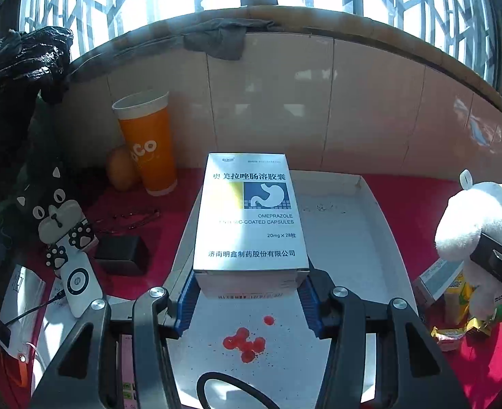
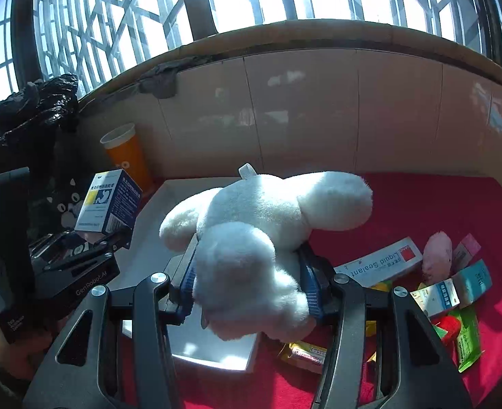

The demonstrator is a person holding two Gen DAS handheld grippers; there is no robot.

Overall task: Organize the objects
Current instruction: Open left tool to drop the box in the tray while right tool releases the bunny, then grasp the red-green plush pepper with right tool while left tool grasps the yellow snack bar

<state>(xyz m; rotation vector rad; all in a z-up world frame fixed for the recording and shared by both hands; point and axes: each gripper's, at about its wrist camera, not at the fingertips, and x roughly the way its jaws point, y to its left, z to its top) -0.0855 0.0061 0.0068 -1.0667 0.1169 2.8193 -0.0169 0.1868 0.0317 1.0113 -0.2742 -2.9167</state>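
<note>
My left gripper (image 1: 249,293) is shut on a white and blue omeprazole medicine box (image 1: 251,218), held above a shallow white tray (image 1: 380,238) with red spots on its floor. That same box (image 2: 109,202) shows at the left of the right wrist view, in the other gripper (image 2: 107,235). My right gripper (image 2: 249,286) is shut on a white plush toy (image 2: 261,235), which hangs over the tray's right edge (image 2: 217,354). The plush toy (image 1: 479,225) also appears at the right of the left wrist view.
On the red cloth (image 2: 421,204) lie a Liquid Sealant box (image 2: 380,262), a pink toy (image 2: 437,254), several small boxes and snack packets (image 2: 455,293). An orange cup (image 1: 148,146), a cat-pattern case (image 1: 60,221) and a black box (image 1: 123,254) sit left. A tiled wall (image 1: 319,102) stands behind.
</note>
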